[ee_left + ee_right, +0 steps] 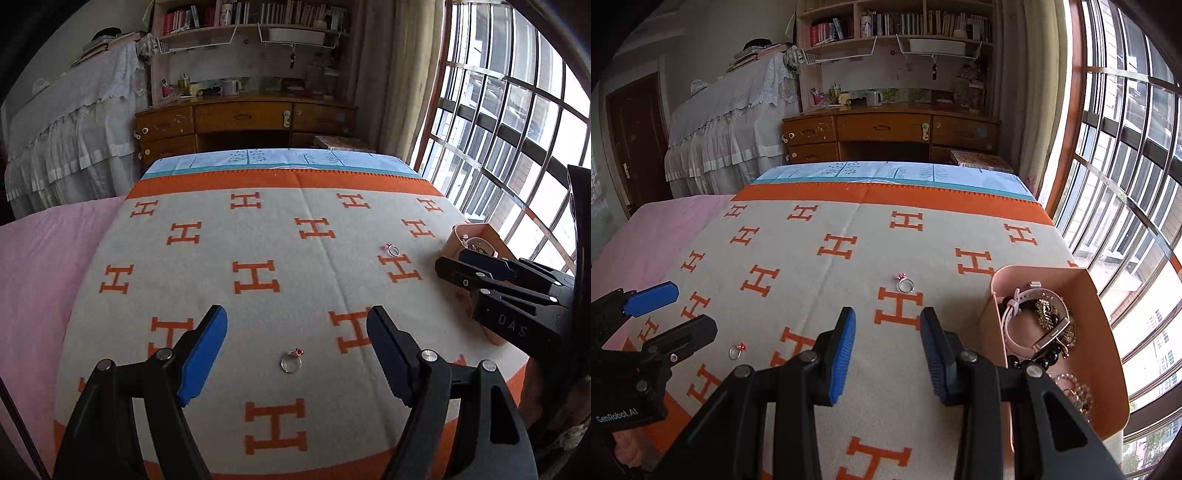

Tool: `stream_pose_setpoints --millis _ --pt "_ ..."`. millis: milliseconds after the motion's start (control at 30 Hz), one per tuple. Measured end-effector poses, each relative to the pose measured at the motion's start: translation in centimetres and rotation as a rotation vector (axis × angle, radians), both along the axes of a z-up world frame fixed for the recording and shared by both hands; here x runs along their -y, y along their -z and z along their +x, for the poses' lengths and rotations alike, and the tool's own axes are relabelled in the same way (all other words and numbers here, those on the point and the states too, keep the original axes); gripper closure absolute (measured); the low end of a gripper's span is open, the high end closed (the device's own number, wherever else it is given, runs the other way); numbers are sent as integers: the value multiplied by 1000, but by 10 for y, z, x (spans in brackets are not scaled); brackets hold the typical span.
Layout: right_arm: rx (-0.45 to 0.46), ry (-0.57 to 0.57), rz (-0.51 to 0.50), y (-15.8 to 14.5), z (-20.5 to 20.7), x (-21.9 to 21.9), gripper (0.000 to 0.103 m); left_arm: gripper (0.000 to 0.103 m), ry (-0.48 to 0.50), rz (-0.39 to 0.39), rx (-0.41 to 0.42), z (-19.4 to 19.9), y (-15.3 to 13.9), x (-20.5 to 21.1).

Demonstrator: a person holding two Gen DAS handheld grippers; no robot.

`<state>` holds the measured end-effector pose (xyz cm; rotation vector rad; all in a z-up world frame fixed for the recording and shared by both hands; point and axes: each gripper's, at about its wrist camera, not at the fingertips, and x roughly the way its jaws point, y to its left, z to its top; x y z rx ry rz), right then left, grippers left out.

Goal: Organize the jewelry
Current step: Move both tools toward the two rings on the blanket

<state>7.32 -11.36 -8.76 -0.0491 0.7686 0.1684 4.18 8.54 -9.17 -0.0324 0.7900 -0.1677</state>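
A home bedroom. A bed (44, 266) with a pink sheet fills the lower half of both views, spread with a grey and orange blanket (280, 236) patterned with H letters. At top centre stand a wooden desk (886, 129) with drawers and bookshelves (897, 26) packed with books. A lace-trimmed white cloth (727, 122) drapes furniture at upper left; a barred window (1126, 147) and curtain (1034, 92) line the right edge.
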Motion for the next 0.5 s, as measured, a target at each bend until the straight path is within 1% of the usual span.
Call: stream_pose_setpoints --millis 300,500 --pt "-108 58 64 20 30 2 66 27 -54 -4 -76 3 25 -31" --pt "-155 73 79 31 43 2 66 27 -77 -12 -91 6 30 -40"
